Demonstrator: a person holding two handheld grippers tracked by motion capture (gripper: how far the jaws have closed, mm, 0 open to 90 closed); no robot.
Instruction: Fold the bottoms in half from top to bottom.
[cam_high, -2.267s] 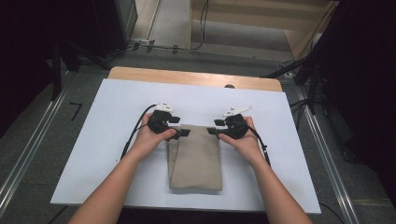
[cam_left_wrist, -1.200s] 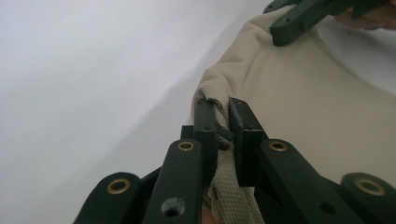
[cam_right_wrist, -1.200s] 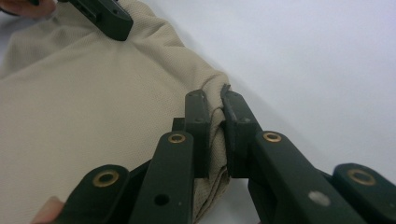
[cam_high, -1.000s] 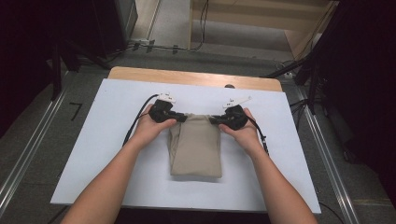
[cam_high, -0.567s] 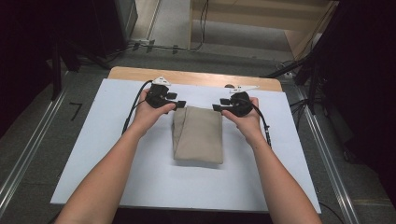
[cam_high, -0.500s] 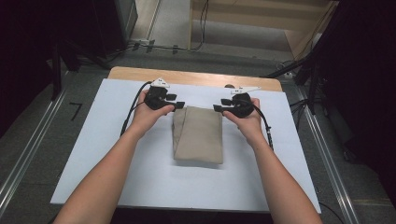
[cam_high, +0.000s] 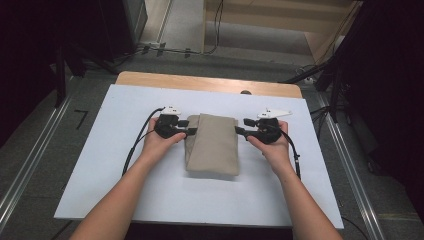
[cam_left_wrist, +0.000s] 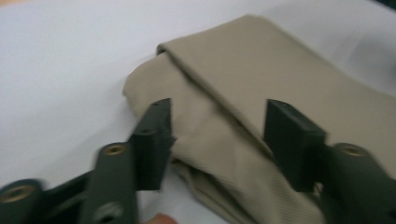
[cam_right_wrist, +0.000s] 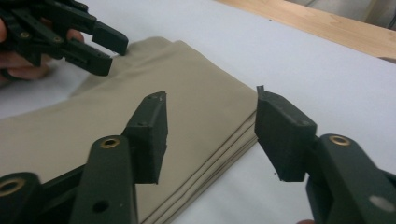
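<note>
A: We see the folded cloth (cam_high: 212, 145) lying flat near the middle of the white desk (cam_high: 115, 170), a beige rectangle with its long side running away from us. What do we make of its folds?

B: In the left gripper view a top flap lies slanted over the lower layers, and the near corner bulges a little. In the right gripper view we count several stacked layers along its neat right edge (cam_right_wrist: 233, 140).

A: And room around it?

B: We have bare desk on every side. The cloth sits well apart from the front edge and the left and right edges, and the wooden strip (cam_high: 210, 82) along the far side is clear of it too.

A: Now the tongs.

B: Our left tongs (cam_high: 189, 128) sit at the cloth's upper left edge, our right tongs (cam_high: 240, 128) at its upper right edge. Both pairs have just been opening and now stand spread about halfway.

A: Holding anything?

B: No. In the left gripper view the cloth's edge lies beyond and below the gap, with neither pad pressing it. In the right gripper view the pads hang apart above the cloth's edge, pinching nothing.
</note>
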